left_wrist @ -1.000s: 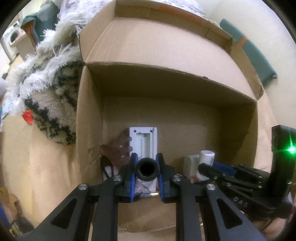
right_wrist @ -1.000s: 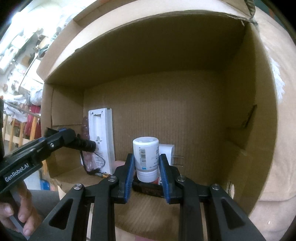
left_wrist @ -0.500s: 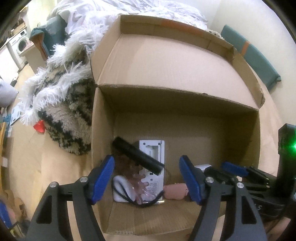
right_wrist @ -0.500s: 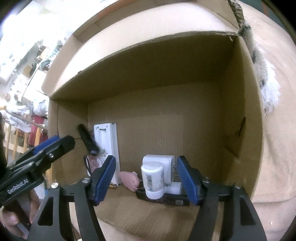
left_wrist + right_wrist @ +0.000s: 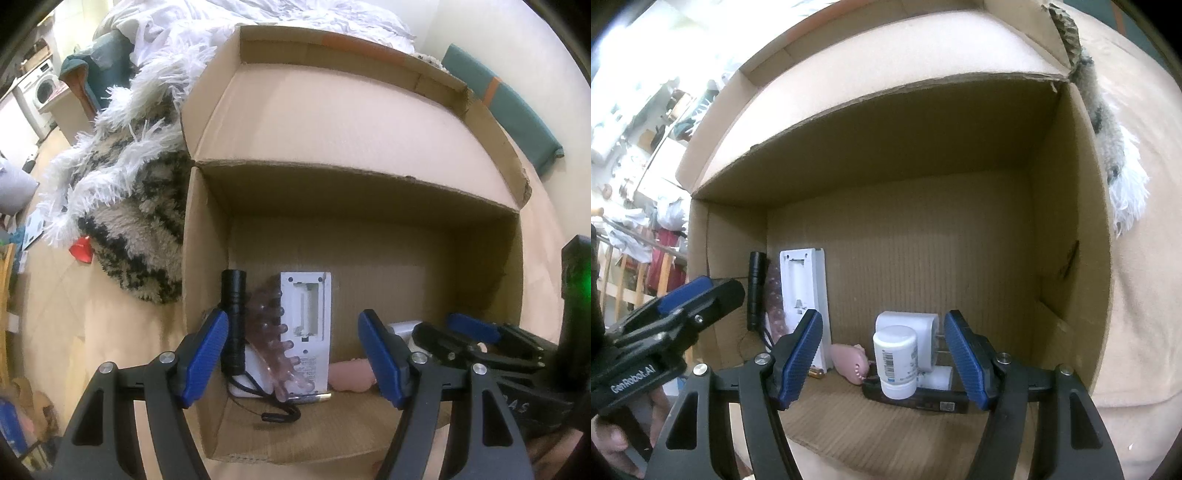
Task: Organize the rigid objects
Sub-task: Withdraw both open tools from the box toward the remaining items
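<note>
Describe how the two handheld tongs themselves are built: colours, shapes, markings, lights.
Both tongs, the left tongs and the right tongs, share one build: black angular arms with triangular cut-outs and silver screw heads, ending in ribbed blue pads. White lettering reading GenRobot.AI runs along the left one's black body in the right wrist view. A green light glows on the right unit's black housing.

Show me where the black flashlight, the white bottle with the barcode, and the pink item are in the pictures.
black flashlight [image 5: 233, 317]: left wrist view, middle of its barrel.
white bottle [image 5: 896, 363]: right wrist view, on its labelled side.
pink item [image 5: 849, 360]: right wrist view, on its rounded top.
</note>
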Motion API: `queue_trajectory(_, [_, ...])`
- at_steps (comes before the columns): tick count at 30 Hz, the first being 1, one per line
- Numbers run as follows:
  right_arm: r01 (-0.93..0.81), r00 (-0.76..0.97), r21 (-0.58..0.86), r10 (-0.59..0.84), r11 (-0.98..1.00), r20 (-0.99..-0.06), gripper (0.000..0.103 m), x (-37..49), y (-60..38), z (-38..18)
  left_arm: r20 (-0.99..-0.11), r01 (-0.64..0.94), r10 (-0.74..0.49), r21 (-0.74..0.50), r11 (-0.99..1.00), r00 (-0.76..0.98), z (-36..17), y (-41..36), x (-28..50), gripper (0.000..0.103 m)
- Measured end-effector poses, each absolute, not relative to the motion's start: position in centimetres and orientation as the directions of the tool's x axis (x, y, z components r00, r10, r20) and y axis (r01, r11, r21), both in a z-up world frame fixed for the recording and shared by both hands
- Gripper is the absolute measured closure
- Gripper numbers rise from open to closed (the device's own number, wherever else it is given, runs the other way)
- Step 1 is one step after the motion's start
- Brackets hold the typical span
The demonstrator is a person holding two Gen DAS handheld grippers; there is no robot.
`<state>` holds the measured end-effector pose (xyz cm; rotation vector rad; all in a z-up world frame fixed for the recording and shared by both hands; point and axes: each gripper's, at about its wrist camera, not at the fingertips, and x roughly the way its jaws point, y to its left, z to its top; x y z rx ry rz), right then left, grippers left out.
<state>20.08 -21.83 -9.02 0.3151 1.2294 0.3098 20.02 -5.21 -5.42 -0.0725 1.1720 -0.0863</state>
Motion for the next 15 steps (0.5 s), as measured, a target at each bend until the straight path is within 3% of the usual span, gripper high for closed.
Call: queue_trajectory(15, [-0.052,0.359,0.418,0.407,0.907,-0.84,0.031,16.9,-23.6,-6.7,-0.899,0.045,-0.04,-0.023,0.999,0.436,-2.5,-4.6,16.3,0.033])
